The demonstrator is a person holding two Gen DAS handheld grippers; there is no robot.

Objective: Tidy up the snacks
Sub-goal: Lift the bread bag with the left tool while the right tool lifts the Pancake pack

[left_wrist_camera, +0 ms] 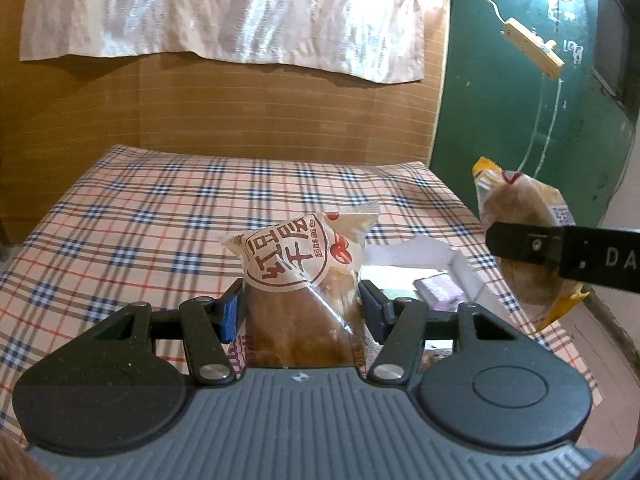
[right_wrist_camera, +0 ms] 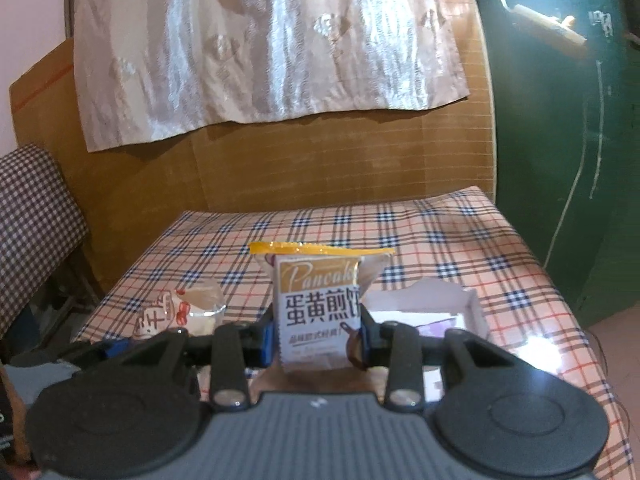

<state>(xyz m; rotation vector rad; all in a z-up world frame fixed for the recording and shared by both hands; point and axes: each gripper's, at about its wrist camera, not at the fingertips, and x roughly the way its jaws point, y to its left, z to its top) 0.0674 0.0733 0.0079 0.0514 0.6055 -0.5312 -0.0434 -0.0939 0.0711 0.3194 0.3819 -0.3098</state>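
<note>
My left gripper (left_wrist_camera: 300, 300) is shut on a clear bread packet with a red-and-white label (left_wrist_camera: 304, 256), which stands upright between the blue pads above the plaid table (left_wrist_camera: 160, 208). My right gripper (right_wrist_camera: 318, 332) is shut on a white-and-gold pancake packet with a yellow top seam (right_wrist_camera: 320, 300). The left wrist view shows that pancake packet (left_wrist_camera: 520, 200) raised at the right, pinched by a black finger (left_wrist_camera: 560, 256). The bread packet (right_wrist_camera: 176, 312) appears low at the left of the right wrist view. An open white box (left_wrist_camera: 460, 264) (right_wrist_camera: 476, 308) lies on the table, with a purple packet (left_wrist_camera: 438, 294) inside.
A cardboard sheet (left_wrist_camera: 240, 112) with a shiny pale cloth (left_wrist_camera: 220, 12) hung on it backs the table. A green door (left_wrist_camera: 520, 100) stands to the right. A checked chair back (right_wrist_camera: 36, 216) sits past the table's left edge. Another packet shows under the left gripper.
</note>
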